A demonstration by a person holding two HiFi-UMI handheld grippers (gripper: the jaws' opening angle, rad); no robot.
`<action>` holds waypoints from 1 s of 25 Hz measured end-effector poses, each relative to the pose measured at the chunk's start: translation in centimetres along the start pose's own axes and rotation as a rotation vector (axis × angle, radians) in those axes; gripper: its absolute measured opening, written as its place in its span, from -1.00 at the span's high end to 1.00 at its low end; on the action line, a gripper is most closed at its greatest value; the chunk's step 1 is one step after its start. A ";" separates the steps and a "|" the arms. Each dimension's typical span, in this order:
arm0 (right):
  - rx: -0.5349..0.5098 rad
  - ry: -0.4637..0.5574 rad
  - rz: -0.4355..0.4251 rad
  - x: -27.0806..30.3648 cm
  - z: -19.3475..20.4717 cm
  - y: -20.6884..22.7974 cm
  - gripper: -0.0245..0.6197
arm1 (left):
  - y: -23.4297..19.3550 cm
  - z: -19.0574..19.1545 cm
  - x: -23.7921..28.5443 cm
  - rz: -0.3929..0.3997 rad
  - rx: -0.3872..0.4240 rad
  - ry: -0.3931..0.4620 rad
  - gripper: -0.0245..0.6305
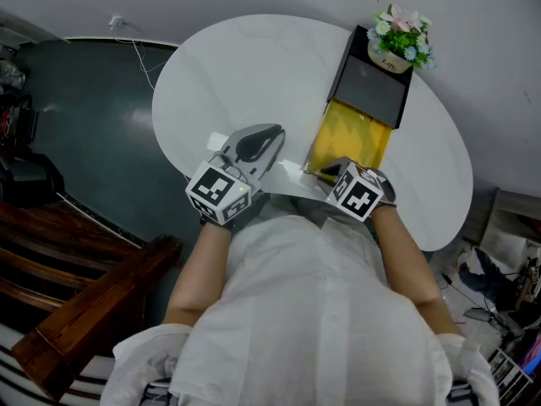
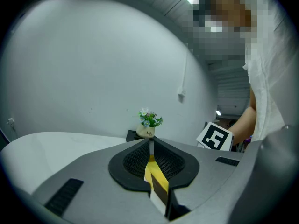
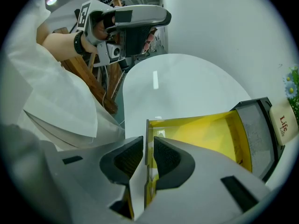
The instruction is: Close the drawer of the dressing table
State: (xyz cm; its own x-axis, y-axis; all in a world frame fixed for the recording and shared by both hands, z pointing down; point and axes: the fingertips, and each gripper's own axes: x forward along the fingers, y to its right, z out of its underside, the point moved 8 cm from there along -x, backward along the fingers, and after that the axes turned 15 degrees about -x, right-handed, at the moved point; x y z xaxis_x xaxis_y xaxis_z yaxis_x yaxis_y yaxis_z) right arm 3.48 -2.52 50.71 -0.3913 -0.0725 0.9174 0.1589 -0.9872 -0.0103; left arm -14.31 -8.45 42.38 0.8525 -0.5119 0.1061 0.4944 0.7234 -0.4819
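**Head view.** The dressing table (image 1: 372, 91), a small black cabinet, sits at the far side of the white table (image 1: 245, 66) with a flower pot (image 1: 396, 49) on top. Its yellow drawer (image 1: 351, 138) is drawn well out toward the person. The right gripper (image 1: 334, 174) is at the drawer's near end. The left gripper (image 1: 272, 135) hovers over the table just beside the drawer, apart from it.

**Left gripper view.** The jaws are pressed together with nothing pinched. The gripper points level across the table toward the flower pot.

**Right gripper view.** The right gripper (image 3: 148, 146) points steeply down. Its jaws are slightly spread and straddle the drawer's thin front wall. A sliver of gap shows beside the wall, so the pads do not clamp it.

**Assessment.** The drawer is not yet closed, and the push is the step in hand. The push should run straight along the drawer's line of travel, steady and even, so that the drawer does not skew in its slot. The cabinet looks light and may slide on the smooth table, so bracing it with the left gripper would be prudent.
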 end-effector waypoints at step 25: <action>0.001 -0.066 -0.064 0.6 -0.3 -0.1 0.86 | -0.4 -0.4 0.7 0.006 -0.006 -0.001 0.86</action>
State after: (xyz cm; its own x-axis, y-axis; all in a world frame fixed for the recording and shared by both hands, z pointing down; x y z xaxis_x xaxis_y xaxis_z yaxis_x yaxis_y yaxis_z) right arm 2.93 -2.49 51.17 -0.3402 0.0000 0.9404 0.1366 -0.9894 0.0494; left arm -13.99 -9.25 42.29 0.8557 -0.5069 0.1042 0.4881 0.7236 -0.4880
